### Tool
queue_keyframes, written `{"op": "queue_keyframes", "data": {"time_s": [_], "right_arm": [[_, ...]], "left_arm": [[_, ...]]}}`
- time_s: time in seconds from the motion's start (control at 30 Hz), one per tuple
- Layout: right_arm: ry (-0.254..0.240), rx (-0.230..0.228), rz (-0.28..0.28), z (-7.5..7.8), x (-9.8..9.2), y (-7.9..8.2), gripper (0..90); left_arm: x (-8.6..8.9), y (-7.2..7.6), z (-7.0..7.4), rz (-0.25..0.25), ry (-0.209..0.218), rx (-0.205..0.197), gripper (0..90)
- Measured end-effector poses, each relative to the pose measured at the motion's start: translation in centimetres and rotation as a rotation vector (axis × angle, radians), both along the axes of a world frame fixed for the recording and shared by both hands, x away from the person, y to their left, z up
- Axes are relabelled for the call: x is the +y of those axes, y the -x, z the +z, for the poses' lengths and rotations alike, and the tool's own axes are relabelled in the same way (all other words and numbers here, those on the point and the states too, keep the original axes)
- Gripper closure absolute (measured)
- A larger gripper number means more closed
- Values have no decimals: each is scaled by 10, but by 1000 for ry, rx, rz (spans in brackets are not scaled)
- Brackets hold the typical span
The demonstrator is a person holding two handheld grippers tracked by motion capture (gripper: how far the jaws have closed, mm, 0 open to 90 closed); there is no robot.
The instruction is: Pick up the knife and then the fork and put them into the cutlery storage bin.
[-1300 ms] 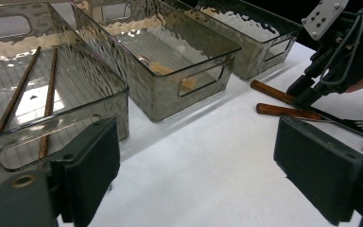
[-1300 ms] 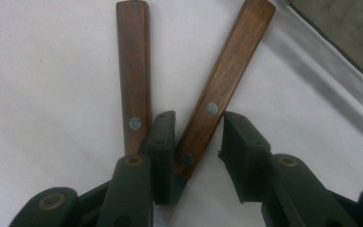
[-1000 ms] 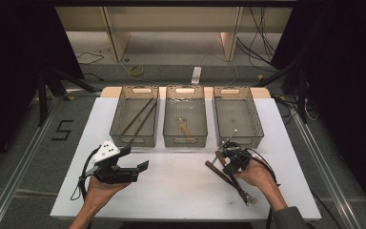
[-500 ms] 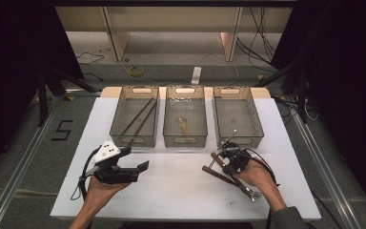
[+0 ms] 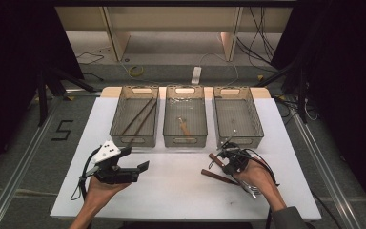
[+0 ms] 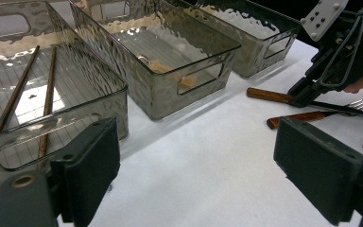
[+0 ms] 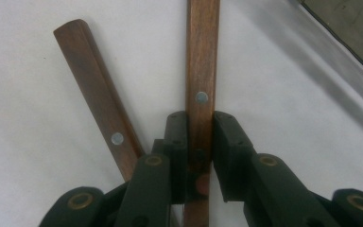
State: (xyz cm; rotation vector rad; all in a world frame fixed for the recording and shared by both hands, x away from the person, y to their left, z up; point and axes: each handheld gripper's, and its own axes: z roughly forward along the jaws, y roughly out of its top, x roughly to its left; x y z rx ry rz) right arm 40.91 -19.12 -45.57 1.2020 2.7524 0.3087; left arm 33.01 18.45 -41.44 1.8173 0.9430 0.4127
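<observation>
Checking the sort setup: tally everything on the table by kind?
Clear bins: 3
Chopsticks: 2
Wooden-handled cutlery on the table: 2, one in the right claw
Small pale wooden piece in the middle bin: 1
Total: 8

Two wooden-handled utensils [image 5: 218, 168] lie before the right bin [image 5: 256, 125] (chopsticks [image 5: 139, 116] in the left bin [image 5: 116, 119]).

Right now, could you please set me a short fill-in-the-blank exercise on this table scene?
1. The right claw is shut on a utensil with a ____ handle.
2. The number of clear bins on the table is ____.
3. The two chopsticks lie in the ____ bin.
4. The left claw has its jaws ____.

Missing words: wooden; three; left; open
</observation>
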Motion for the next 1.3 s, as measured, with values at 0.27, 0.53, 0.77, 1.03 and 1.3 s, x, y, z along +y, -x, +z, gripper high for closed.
{"op": "queue_keyframes", "data": {"time_s": [0.27,0.53,0.77,1.03,1.3], "right_arm": [[-33,1,9,3,0,1,772],[-60,-15,5,8,-4,0,773],[-75,-28,10,12,-5,1,774],[-127,-46,16,20,-12,1,774],[-183,-82,12,36,-20,1,773]], "left_arm": [[0,0,1,2,3,-2,146],[1,0,0,3,2,0,146],[1,0,1,3,5,-2,146],[1,0,0,5,1,-2,146],[2,0,0,7,11,1,145]]}}
